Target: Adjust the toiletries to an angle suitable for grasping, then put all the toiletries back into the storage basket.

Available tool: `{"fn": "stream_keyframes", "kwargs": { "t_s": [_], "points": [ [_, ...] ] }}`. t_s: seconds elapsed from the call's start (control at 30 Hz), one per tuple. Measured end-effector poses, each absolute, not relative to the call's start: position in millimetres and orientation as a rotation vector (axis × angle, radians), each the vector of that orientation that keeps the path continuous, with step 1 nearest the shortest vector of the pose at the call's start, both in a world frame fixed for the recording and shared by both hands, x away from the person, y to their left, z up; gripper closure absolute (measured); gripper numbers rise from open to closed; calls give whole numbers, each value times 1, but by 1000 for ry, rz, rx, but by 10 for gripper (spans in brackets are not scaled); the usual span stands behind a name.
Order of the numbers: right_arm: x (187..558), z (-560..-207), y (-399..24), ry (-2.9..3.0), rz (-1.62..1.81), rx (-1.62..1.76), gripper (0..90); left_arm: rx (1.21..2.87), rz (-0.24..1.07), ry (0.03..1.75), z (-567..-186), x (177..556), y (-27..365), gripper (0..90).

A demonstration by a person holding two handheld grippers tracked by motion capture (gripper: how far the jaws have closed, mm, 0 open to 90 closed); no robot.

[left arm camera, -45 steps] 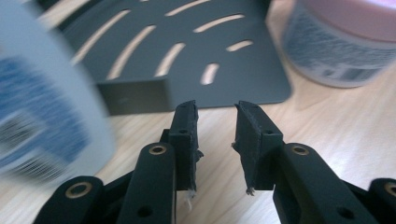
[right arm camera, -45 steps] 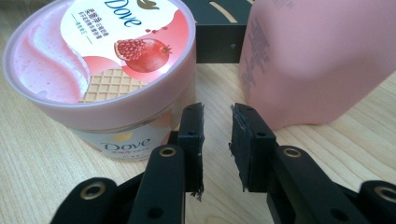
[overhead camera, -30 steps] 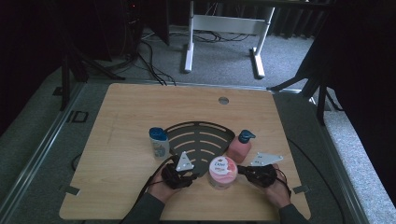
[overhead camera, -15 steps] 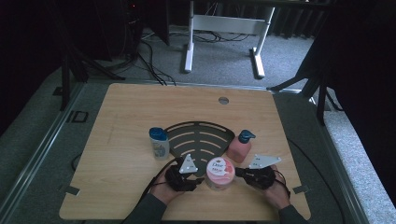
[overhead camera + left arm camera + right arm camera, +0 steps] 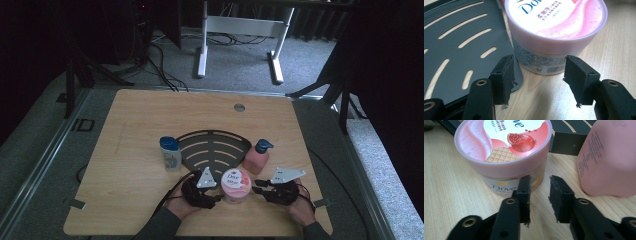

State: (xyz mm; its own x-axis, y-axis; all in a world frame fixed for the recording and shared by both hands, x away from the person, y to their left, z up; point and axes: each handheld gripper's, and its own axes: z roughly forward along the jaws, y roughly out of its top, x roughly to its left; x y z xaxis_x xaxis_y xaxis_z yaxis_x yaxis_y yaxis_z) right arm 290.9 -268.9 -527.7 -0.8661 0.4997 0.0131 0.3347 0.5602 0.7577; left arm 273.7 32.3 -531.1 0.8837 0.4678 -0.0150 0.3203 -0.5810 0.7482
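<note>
High view: Dove tub (image 5: 235, 184) lower centre on bench (image 5: 135, 120), between left gripper (image 5: 218, 195) and right gripper (image 5: 258, 190).
Left gripper view: jaws wide, just opened, tub beyond tips, black slotted rack (image 5: 461, 47) left.
Right gripper view: jaws narrow gap, just opening, empty; pink pump bottle (image 5: 609, 160) right.

The place looks like a lab or recording studio rather than a home. A bare wooden counter (image 5: 150, 125) stands on grey carpet (image 5: 240, 60), ringed by black curtains (image 5: 390, 75) and dark stands (image 5: 70, 85). Loose cables (image 5: 160, 60) trail across the floor, and a white desk frame (image 5: 240, 30) stands behind.
</note>
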Motion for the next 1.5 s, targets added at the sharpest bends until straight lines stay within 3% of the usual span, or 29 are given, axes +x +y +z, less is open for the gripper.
{"fn": "stream_keyframes", "kwargs": {
  "t_s": [0.17,0.77,1.1,1.5],
  "points": [
    [289,-528,-271,2613,1212,668,574,2240,212,548,-533,275,30,376],
    [288,-532,-257,2697,1277,513,382,2241,202,492,-537,277,22,317],
    [292,-534,-257,2704,1300,483,331,2252,214,471,-541,279,18,247],
    [293,-534,-256,2697,1300,465,323,2213,229,464,-535,278,20,252]
  ]
}}
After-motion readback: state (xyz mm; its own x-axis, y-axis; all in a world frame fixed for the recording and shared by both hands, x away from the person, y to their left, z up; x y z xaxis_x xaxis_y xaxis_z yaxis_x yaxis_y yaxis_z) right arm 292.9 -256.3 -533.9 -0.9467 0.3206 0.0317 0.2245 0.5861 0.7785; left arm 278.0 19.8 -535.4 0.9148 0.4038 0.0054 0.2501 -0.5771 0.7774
